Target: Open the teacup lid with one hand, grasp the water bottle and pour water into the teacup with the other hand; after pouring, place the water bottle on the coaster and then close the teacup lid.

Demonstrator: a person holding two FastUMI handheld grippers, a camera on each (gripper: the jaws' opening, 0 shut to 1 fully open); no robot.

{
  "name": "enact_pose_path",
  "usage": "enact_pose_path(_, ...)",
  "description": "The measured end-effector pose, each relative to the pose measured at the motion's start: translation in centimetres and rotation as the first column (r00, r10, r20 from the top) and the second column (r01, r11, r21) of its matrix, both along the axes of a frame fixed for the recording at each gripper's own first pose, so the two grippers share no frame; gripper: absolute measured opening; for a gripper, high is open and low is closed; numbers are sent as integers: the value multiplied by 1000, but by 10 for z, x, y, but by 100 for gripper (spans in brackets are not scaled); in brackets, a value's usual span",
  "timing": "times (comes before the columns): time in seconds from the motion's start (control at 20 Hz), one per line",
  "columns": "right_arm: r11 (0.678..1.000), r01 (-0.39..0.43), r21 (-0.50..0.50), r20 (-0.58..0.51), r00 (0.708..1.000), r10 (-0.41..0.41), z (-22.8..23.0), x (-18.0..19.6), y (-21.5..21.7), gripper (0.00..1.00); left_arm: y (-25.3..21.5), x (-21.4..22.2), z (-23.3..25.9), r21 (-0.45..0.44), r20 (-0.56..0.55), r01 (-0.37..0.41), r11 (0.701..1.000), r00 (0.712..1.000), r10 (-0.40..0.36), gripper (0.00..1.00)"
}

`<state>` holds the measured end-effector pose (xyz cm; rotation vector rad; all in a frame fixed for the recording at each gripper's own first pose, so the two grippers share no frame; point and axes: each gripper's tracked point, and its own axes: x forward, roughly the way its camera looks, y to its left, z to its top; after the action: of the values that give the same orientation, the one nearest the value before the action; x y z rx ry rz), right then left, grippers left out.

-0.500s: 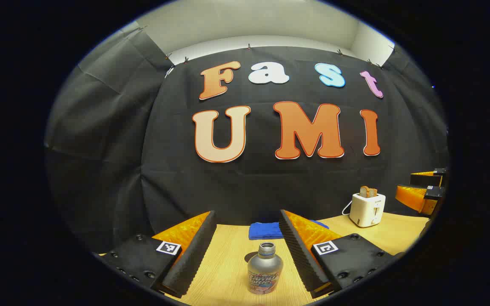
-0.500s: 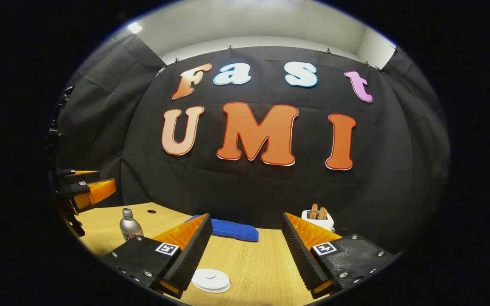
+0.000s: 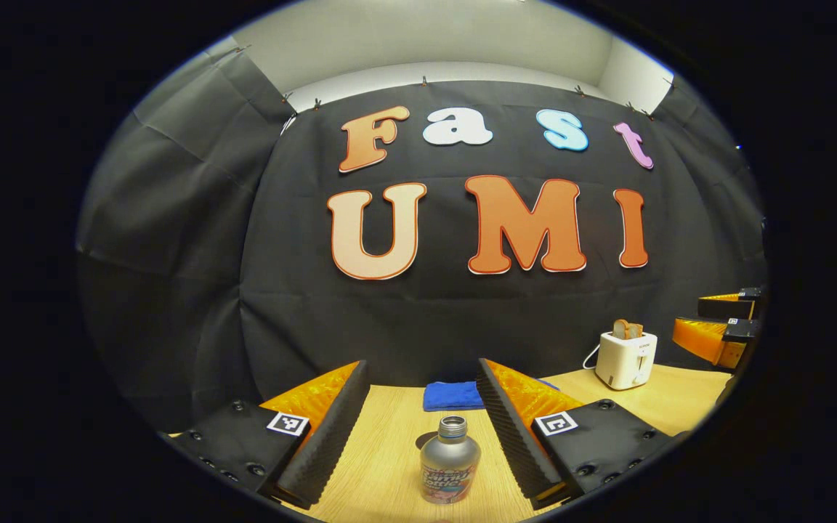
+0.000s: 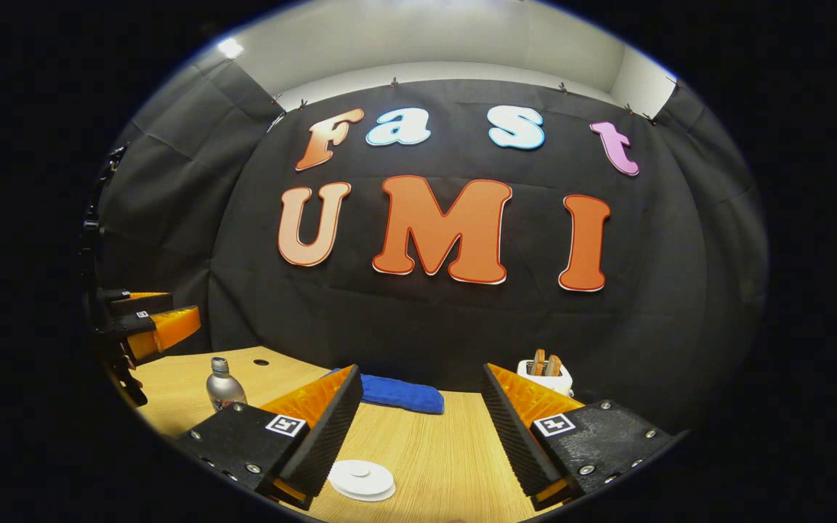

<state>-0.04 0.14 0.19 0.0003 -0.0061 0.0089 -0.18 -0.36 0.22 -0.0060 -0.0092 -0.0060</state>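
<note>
The water bottle [image 3: 450, 460] stands between my left gripper [image 3: 418, 428]'s fingers, which are spread wide, neither one touching it. It is a small silvery metal bottle with a rounded shoulder, a short threaded neck and a printed band low on its body; its mouth is uncapped, and I cannot tell what is inside. Its long axis runs straight up, mouth to the ceiling, base flat on the wooden table [image 3: 382, 465].

My right gripper [image 4: 418, 428] is spread apart too, holding nothing. Low between its fingers lies a flat white round disc [image 4: 362, 479] with a small raised knob at its middle — lid or coaster, I cannot tell which. From that side the bottle stands off to the left, upright.

Behind sit a folded blue cloth [image 4: 397, 393] and a white toaster [image 3: 625, 358] with slices of bread standing in its slots.
</note>
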Motion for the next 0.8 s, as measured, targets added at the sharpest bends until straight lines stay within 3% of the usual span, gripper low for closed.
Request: enact_pose_path(0.8,1000,-27,13,-30,999,27,-12,4,2,98,-2,-4,-5,-7,-21,-4,1000,1000,4,100)
